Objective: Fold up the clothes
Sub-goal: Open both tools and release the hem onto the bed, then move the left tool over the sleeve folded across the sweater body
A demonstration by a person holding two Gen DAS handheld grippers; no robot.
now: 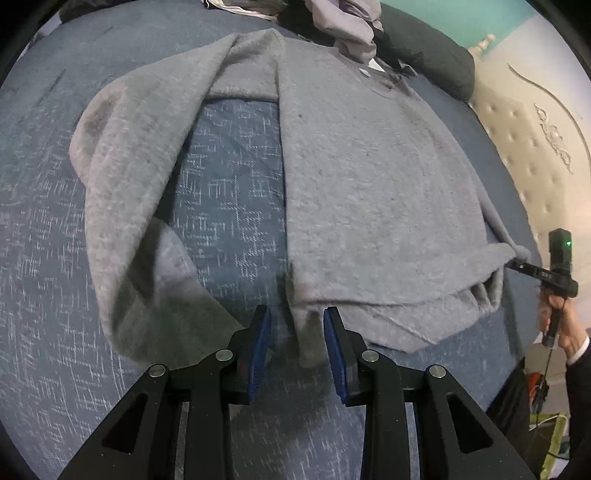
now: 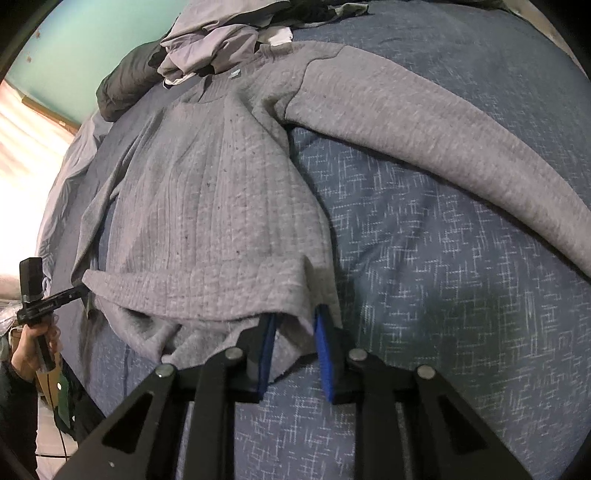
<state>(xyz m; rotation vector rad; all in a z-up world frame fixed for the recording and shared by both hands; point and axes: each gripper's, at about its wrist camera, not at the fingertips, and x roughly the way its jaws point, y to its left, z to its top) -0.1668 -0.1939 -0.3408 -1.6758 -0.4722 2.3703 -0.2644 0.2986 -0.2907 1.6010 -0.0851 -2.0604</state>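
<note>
A grey sweater (image 1: 369, 184) lies flat on a blue patterned bedspread (image 1: 229, 184), collar away from me. Its long sleeve (image 1: 122, 177) curves down the left side. My left gripper (image 1: 297, 332) is open, with the near hem corner standing between its blue pads and a gap on the left. At the far right my right gripper (image 1: 515, 263) pinches the other hem corner to a point. In the right wrist view the sweater (image 2: 207, 206) spreads left, the sleeve (image 2: 443, 140) arcs right, and the right gripper (image 2: 295, 332) is shut on bunched hem. The left gripper (image 2: 79, 291) touches the far corner.
A pile of lilac and dark clothes (image 1: 347, 22) and a dark cushion (image 1: 432, 55) lie beyond the collar. A tufted headboard (image 1: 528, 147) borders the bed on the right. A hand (image 1: 565, 332) holds the right gripper's handle; another hand (image 2: 29, 347) holds the left one.
</note>
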